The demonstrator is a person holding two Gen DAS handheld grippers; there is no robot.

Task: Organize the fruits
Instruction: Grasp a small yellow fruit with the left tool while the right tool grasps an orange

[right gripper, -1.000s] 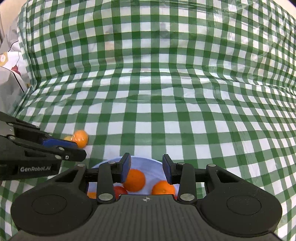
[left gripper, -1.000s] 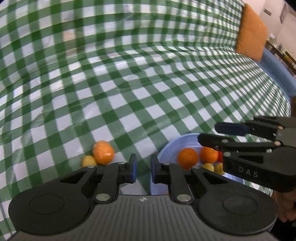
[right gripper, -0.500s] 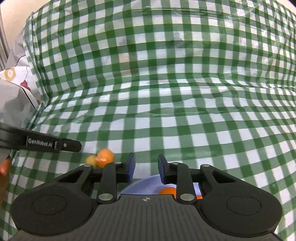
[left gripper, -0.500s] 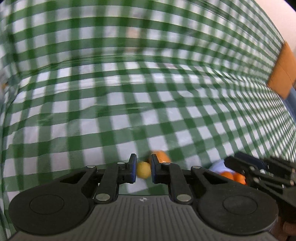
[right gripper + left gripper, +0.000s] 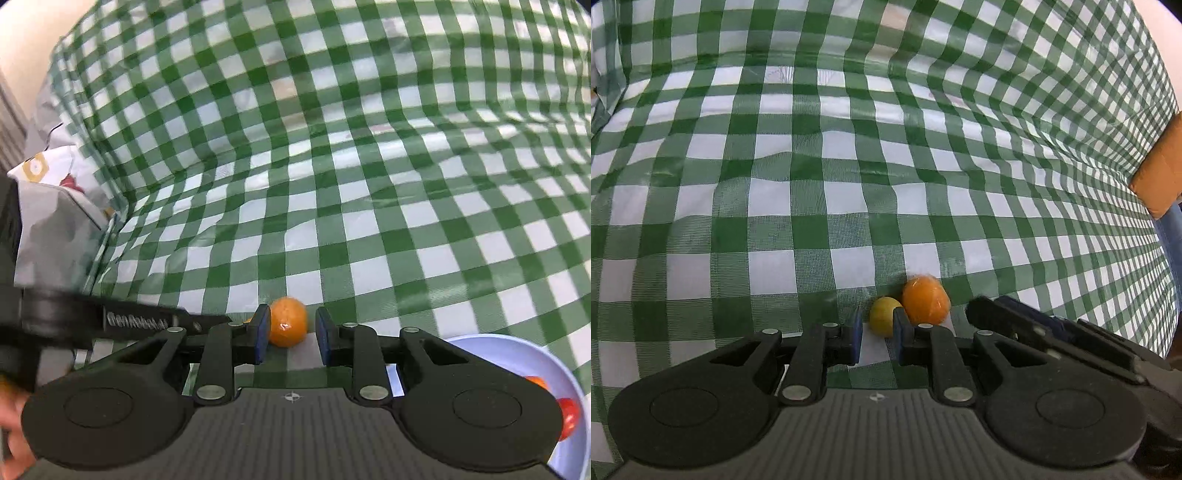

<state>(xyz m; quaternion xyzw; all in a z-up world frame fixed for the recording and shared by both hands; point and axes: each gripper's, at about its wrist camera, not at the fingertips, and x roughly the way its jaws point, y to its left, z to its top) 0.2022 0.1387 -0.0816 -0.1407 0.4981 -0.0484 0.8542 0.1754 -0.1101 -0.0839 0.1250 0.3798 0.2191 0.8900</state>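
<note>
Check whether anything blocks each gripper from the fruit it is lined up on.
Nothing visible does. The left gripper is open in front of the small yellow fruit, and the right gripper is open in front of the orange. The two fruits lie side by side on the tablecloth.

Checked tablecloth (image 5: 849,192) under orange (image 5: 925,300), yellow fruit (image 5: 882,315), bowl (image 5: 517,354)

Both views are brightly and evenly lit, with soft sheen on the glossy green-and-white checked plastic tablecloth (image 5: 849,192) and only faint shadow beside the round orange fruit (image 5: 287,327). Fisheye distortion bows the checks strongly toward the edges. The right wrist view is motion-blurred, worst at its right side and on the pale blue bowl (image 5: 517,350).
</note>
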